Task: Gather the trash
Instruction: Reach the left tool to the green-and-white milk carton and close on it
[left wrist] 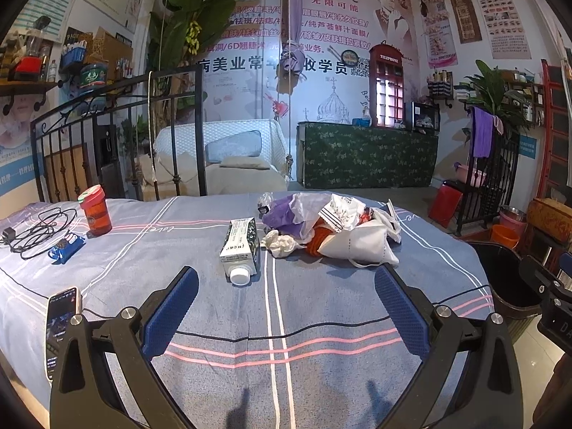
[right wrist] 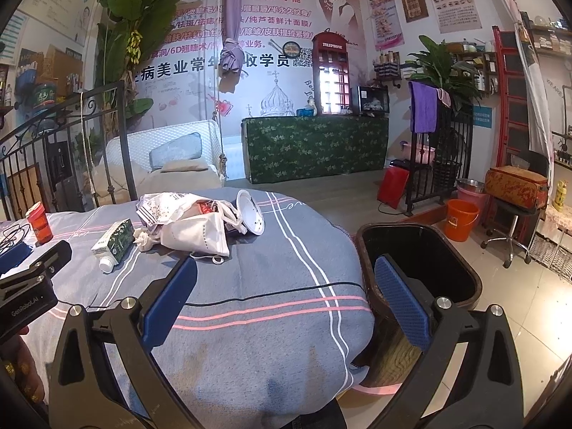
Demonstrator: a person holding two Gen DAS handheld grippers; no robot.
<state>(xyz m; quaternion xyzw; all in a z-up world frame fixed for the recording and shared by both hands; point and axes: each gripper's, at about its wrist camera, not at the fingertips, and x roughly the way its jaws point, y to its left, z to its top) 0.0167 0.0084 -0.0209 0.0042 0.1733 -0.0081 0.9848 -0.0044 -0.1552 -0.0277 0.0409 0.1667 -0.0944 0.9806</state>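
Red booth (left wrist: 386, 87) (reads "TELEPHONE"), carton (left wrist: 240, 250) on bedspread (left wrist: 321, 304)

Blue-grey bedspread (left wrist: 321, 321), pink and white stripes
Green-white carton (left wrist: 240, 246), red cup (left wrist: 95, 211), white bag (left wrist: 361, 243), black bin (right wrist: 418, 264), blue pads (left wrist: 171, 311).

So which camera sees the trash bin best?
The right wrist view: the bin shows its whole open rim and dark inside, beside the bed. The left wrist view catches only part of the bin at its right edge.
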